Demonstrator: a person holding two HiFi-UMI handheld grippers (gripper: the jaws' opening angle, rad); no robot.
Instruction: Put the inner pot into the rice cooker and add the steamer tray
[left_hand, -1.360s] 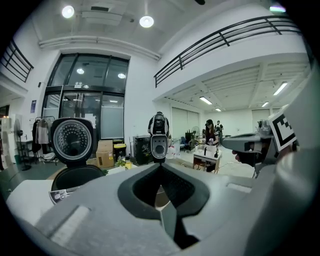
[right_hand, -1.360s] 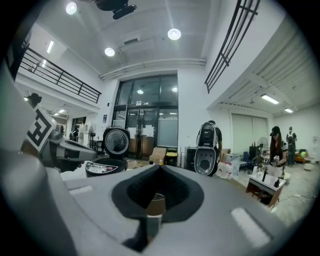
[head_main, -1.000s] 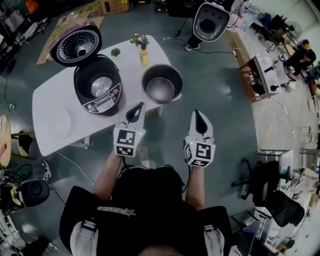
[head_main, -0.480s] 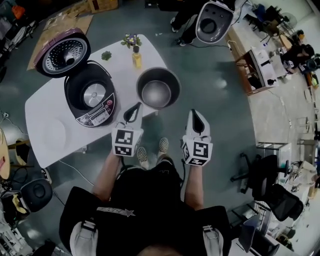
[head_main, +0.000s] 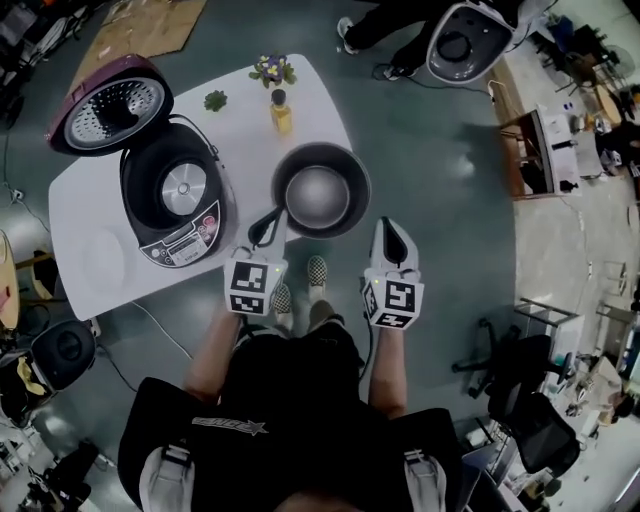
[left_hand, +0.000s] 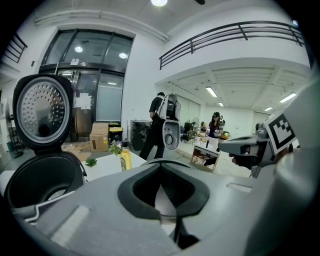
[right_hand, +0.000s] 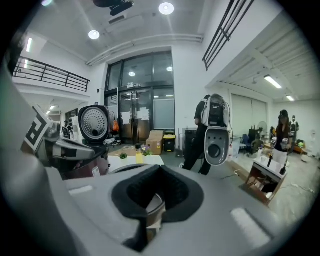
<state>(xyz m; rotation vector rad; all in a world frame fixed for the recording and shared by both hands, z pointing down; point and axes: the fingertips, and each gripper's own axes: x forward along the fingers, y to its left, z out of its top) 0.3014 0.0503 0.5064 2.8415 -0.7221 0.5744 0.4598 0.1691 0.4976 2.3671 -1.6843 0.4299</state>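
The dark metal inner pot (head_main: 320, 190) stands empty on the near right corner of the white table (head_main: 80, 215). Left of it sits the rice cooker (head_main: 175, 205), its lid (head_main: 105, 105) swung up and its well empty. My left gripper (head_main: 266, 228) is shut with nothing in it, its tip just short of the pot's near-left rim. Off the table's edge, my right gripper (head_main: 392, 236) is also shut and empty, near the pot's right side. In the left gripper view the pot rim (left_hand: 165, 162) shows just past the jaws. In the right gripper view the pot (right_hand: 152, 204) lies behind the jaws.
A yellow bottle (head_main: 281, 112), a small flower vase (head_main: 271, 70) and a green sprig (head_main: 215, 100) stand at the table's far side. A faint round white disc (head_main: 105, 262) lies on the table's left end. A white machine (head_main: 462, 42) and a person's legs stand beyond.
Both grippers have moved forward and down toward the inner pot, which now lies right in front of their tips. Both stay shut.
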